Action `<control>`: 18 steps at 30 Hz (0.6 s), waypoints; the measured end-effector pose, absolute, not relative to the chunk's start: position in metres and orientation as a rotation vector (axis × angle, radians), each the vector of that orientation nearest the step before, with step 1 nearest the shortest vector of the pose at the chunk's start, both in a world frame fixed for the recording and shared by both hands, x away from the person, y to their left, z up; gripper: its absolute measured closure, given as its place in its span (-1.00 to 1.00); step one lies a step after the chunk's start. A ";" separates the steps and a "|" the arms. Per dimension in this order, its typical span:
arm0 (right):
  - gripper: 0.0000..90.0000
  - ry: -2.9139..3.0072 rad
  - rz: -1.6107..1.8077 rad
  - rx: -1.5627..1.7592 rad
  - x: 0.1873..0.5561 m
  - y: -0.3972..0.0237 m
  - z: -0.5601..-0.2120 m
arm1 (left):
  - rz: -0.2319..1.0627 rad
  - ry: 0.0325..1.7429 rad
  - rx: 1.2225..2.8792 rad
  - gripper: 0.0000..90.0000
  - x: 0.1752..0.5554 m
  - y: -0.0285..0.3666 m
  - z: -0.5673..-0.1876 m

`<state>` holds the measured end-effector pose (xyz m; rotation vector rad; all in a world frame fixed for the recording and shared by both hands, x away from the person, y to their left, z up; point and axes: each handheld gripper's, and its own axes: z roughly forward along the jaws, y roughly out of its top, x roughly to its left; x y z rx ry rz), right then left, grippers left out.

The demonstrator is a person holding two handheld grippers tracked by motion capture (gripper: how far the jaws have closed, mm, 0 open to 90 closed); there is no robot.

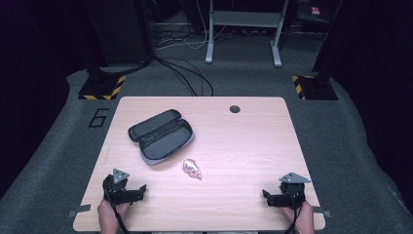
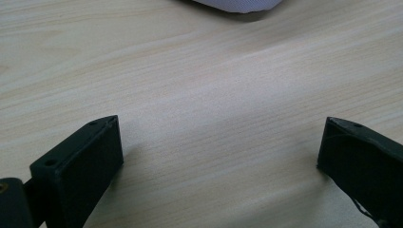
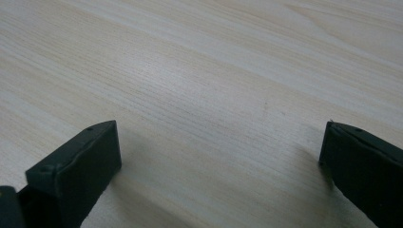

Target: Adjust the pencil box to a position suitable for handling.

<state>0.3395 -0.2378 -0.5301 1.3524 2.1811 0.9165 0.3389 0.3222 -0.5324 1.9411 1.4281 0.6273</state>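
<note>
Both claws rest released on the table (image 1: 243, 146) at its near edge: the left gripper (image 1: 139, 191) at the near left corner, the right gripper (image 1: 267, 196) at the near right corner, each with jaws spread wide and nothing between them. In the left gripper view its 2 black jaws frame bare wood, with a pale edge of the case (image 2: 240, 4) cut off at the top; in the right gripper view the right gripper (image 3: 218, 156) likewise frames only wood grain.

Just beyond the left gripper, toward the middle, lies a small shiny object (image 1: 192, 168), pale and glinting, apart from both claws. Farther and to its left sits an open case (image 1: 161, 136), dark inside with a grey rim, its lid swung toward the far left. A dark hole (image 1: 234, 108) marks the far edge.

By the look of things, nothing has been picked up yet, and this is the resting stage before the first reach. The likely next move is for the left gripper, the nearer 1, to travel right and far to the small shiny object and straddle it squarely before closing.

What that object is cannot be made out; it is too small and glary. The forearms are cut off at the near edge.
</note>
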 end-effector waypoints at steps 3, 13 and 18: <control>-1.00 2.174 0.915 1.362 0.339 -0.237 -0.530 | 0.625 1.428 1.940 -0.98 0.339 0.322 -0.532; -1.00 2.176 0.894 1.374 0.341 -0.237 -0.529 | 0.632 1.428 1.937 -0.98 0.339 0.322 -0.533; -1.00 2.165 0.878 1.382 0.342 -0.235 -0.527 | 0.624 1.433 1.942 -0.97 0.340 0.322 -0.532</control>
